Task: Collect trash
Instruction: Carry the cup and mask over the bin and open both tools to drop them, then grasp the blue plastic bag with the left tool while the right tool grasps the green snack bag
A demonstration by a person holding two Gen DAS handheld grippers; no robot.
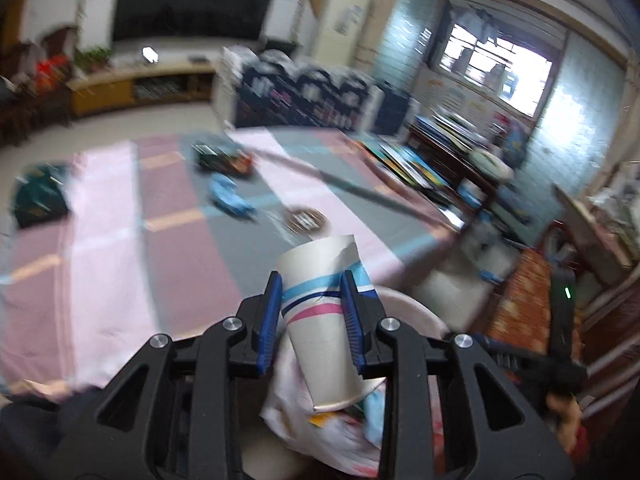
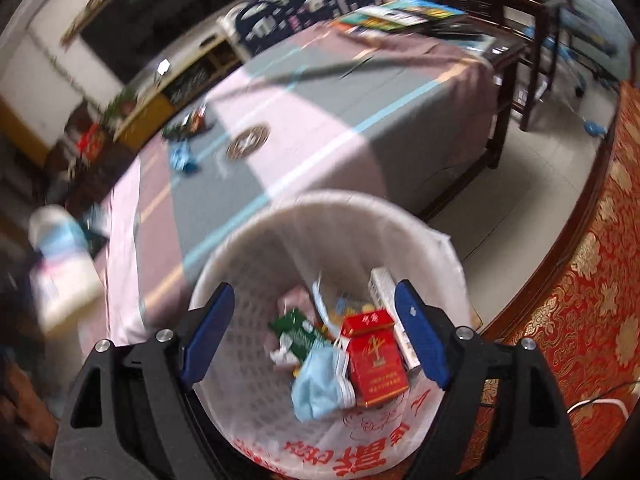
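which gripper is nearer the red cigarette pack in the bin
Right. The right gripper hangs open directly over the red cigarette pack in the white bin, pack framed between its fingers. The left gripper, shut on a paper cup, is just above the bin's rim.

Both rigs look the same tbh: the left tool [image 1: 312, 320] and right tool [image 2: 316, 336] are built from matte black plastic arms with triangular cutouts, silver round screws are seen at the joints, and ribbed blue pads line the fingers.
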